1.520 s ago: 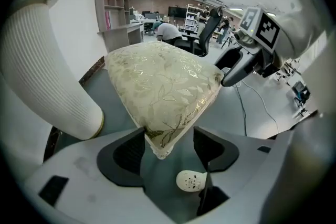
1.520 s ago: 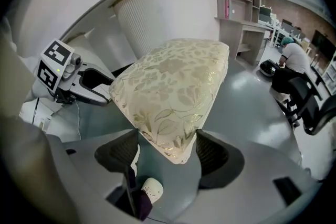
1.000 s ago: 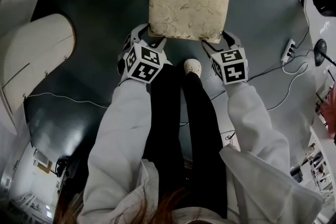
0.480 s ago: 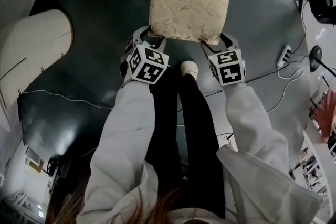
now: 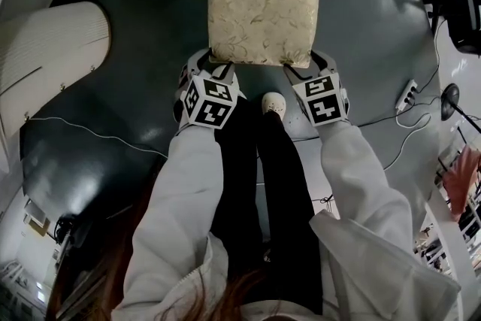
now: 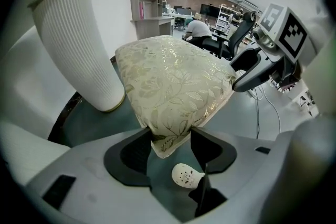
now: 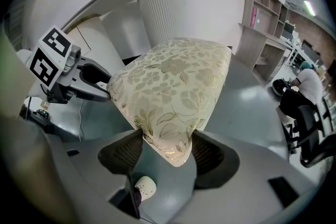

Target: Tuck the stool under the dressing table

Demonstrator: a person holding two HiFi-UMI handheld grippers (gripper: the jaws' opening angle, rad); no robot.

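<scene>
Square stool with cream-gold floral cushion (image 5: 263, 0) on the dark grey floor (image 5: 143, 26), right of the white ribbed dressing table pedestal (image 5: 52, 49). Your left claw (image 5: 210, 62) and right claw (image 5: 310, 64) have just been closing; each pinches a near cushion corner.

stool (image 5: 263, 0) legs hidden, far edge cropped

One cream floral cushioned stool (image 5: 263, 0) at twelve o'clock; left gripper (image 5: 216, 62), right gripper (image 5: 302, 65), that's two; two white ribbed columns (image 5: 52, 49), ten o'clock.
</scene>
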